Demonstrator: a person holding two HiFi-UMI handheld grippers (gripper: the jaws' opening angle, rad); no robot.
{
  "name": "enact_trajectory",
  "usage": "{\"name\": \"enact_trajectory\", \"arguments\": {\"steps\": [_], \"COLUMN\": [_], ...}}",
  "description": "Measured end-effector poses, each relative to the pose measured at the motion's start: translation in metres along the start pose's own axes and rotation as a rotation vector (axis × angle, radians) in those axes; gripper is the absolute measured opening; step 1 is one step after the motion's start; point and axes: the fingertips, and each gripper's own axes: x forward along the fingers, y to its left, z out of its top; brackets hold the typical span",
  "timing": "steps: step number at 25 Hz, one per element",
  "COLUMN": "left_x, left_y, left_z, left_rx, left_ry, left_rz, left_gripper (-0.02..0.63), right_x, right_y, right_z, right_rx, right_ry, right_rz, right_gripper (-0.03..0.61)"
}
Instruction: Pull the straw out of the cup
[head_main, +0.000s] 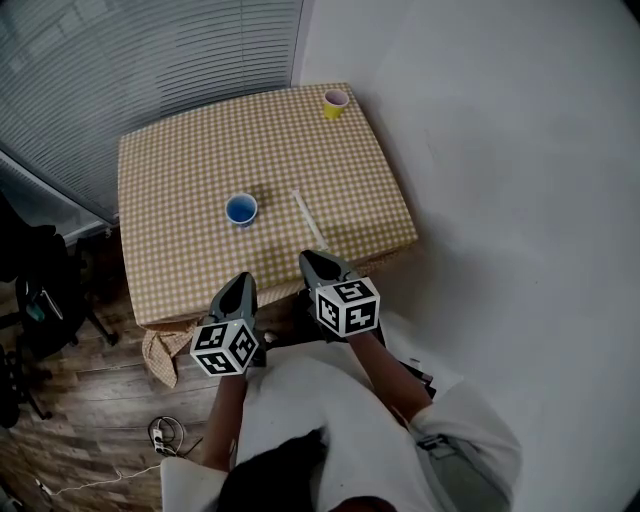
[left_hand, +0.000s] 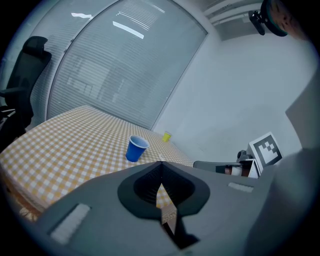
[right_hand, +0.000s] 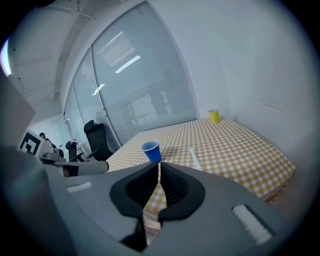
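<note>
at the tabletop (head_main: 190, 150) near edge, the left gripper (head_main: 240, 280) and right gripper (head_main: 312, 258) could, in a careless forward sweep, roll the loose straw (head_main: 306, 218) or tip the light blue cup (head_main: 241, 209). both pairs of jaws are closed, holding nothing. the straw lies flat just right of the blue cup, already out of it. a yellow cup (head_main: 335, 102) stands at the far right corner.

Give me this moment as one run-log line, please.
straw: flat on tablecloth, outside blue cup | left tongs: shut, empty | right tongs: shut, empty
</note>
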Motion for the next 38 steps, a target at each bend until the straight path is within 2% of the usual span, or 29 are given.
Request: {"name": "enact_trajectory", "arguments": {"steps": [8, 17, 24, 38], "left_x": [0.003, 0.011, 0.013, 0.009], "left_y": [0.0, -0.004, -0.006, -0.009], "left_z": [0.005, 0.005, 0.005, 0.003], "left_rx": [0.011, 0.028, 0.04, 0.056], "left_ry": [-0.01, 0.008, 0.014, 0.024], "left_rz": [0.001, -0.01, -0.02, -0.037], "left_gripper": [0.012, 0.012, 0.012, 0.012], "right_x": [0.002, 0.008, 0.007, 0.003], "right_y": [0.005, 0.013, 0.023, 0.032], "right_z": [-0.001, -0.018, -0.014, -0.011], "right_rx": [-0.037, -0.099, -0.192, -0.209], "right_ry": [-0.02, 0.031, -0.001, -0.017], "right_rz": [-0.014, -0.029, -0.04, -0.024], "right_gripper": [0.008, 0.006, 0.006, 0.006]}}
